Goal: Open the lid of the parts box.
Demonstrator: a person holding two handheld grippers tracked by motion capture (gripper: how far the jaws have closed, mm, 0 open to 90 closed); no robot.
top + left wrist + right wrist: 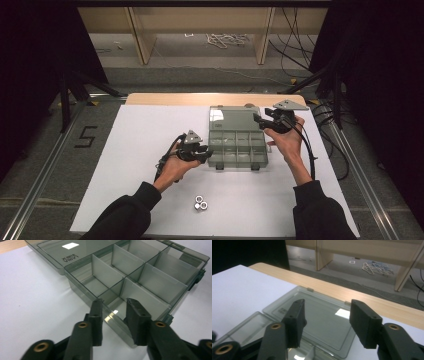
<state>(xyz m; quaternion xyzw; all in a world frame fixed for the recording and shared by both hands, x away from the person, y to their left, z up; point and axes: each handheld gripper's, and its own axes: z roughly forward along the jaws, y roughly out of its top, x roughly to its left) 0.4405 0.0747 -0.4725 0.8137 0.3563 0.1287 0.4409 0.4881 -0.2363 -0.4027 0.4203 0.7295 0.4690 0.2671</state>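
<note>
A smoky grey clear organiser box lies open on the white mat, its lid folded flat behind it. Its compartments look empty. My left gripper is open at the box's front left corner. In the left gripper view its jaws stand either side of the box's outer wall, one outside and one over a compartment, around the left gripper. My right gripper is open at the box's right side near the hinge. The right gripper hovers over the lid with nothing between its jaws.
A few silver nuts lie on the white mat near the front edge, between the person's forearms. The wooden table edge runs behind the lid. Beyond are floor, cables and wooden legs.
</note>
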